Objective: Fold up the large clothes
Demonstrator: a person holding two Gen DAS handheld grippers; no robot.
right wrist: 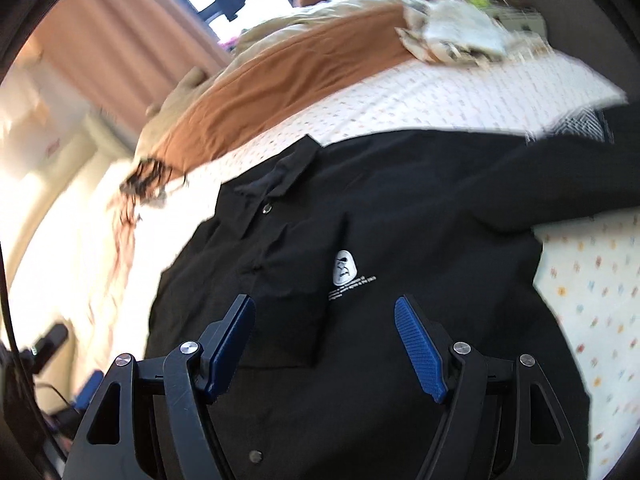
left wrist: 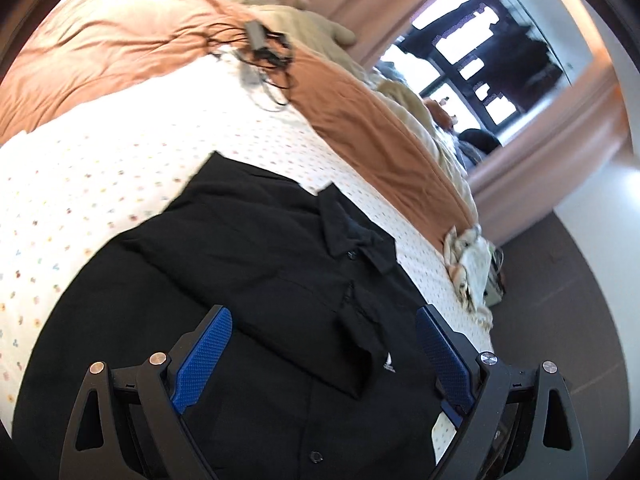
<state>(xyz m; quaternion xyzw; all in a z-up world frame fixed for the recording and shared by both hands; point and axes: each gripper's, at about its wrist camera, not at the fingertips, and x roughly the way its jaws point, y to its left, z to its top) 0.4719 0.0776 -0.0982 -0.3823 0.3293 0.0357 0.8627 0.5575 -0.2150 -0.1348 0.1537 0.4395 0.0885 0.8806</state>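
Your left gripper (left wrist: pixel 324 320) hangs over the black shirt (left wrist: pixel 248 280), jaws spread wide, nothing between the blue pads (left wrist: pixel 202 364). The shirt lies front-up on the dotted sheet (left wrist: pixel 92 184), collar (left wrist: pixel 340 224) toward the orange blanket (left wrist: pixel 360 120) beyond it. A cable tangle (left wrist: pixel 260 48) sits on the blanket's edge, past the collar. Your right gripper (right wrist: pixel 325 308) also hovers over the shirt (right wrist: pixel 400 200), jaws wide apart and empty, just short of the white logo (right wrist: pixel 345 268). One sleeve (right wrist: pixel 580 176) stretches right of the logo.
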